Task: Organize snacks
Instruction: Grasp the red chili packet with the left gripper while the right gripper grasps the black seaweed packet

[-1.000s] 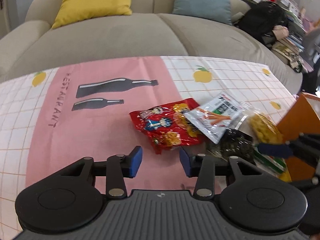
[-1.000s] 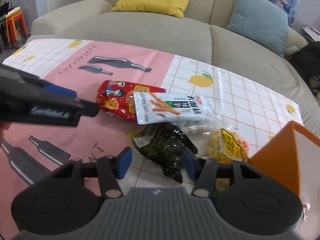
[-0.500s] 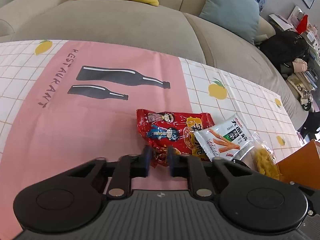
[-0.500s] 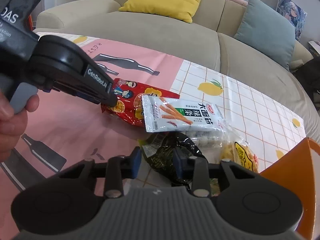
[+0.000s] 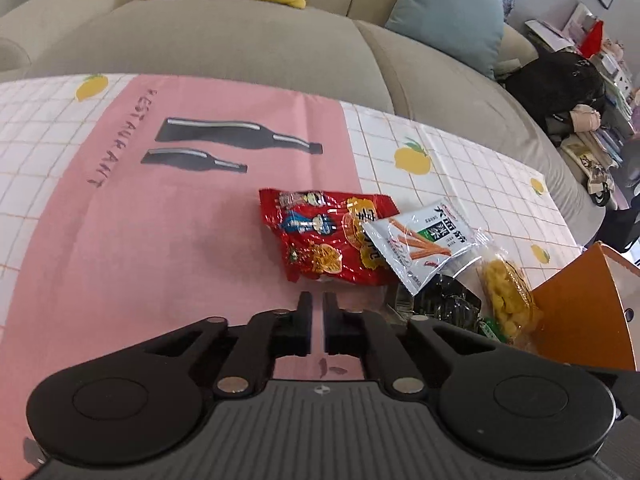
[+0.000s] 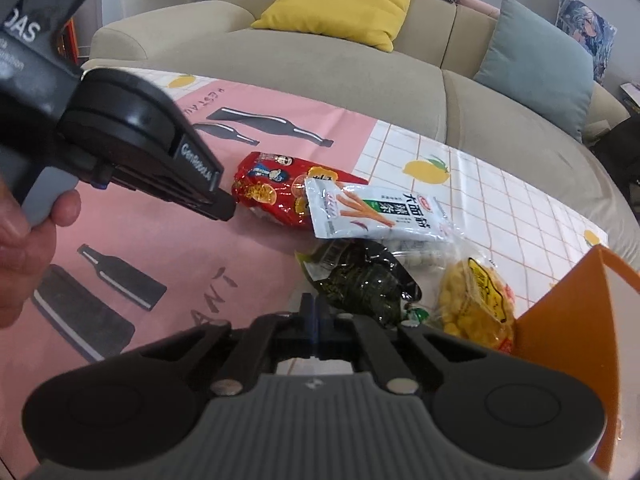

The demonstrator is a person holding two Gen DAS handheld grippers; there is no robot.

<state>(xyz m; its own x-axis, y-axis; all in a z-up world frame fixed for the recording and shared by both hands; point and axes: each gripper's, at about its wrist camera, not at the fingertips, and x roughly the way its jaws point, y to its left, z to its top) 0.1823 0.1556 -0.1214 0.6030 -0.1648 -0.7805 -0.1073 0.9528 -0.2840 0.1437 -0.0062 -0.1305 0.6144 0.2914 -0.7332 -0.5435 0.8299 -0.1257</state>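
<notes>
Several snack bags lie in a heap on the pink tablecloth (image 5: 160, 240): a red bag (image 5: 328, 240) (image 6: 280, 196), a white bag with orange sticks (image 5: 424, 240) (image 6: 372, 212), a dark green bag (image 6: 360, 280) (image 5: 444, 304) and a yellow bag (image 5: 504, 292) (image 6: 472, 300). My left gripper (image 5: 317, 300) (image 6: 224, 208) is shut just short of the red bag's near edge, with only cloth showing in the slit. My right gripper (image 6: 316, 308) is closing, its blue pads meeting at the dark green bag's near edge. No film shows between them.
An orange box (image 5: 580, 304) (image 6: 568, 320) stands at the right, against the heap. A beige sofa (image 5: 240, 48) with yellow (image 6: 340, 0) and teal cushions runs behind the table. A person's hand (image 6: 24, 232) holds the left gripper's handle.
Both grippers went from open to shut. The left one closed at the red bag's corner, then drew back off it; the bag stayed put. The right one closed beside the dark green bag.
</notes>
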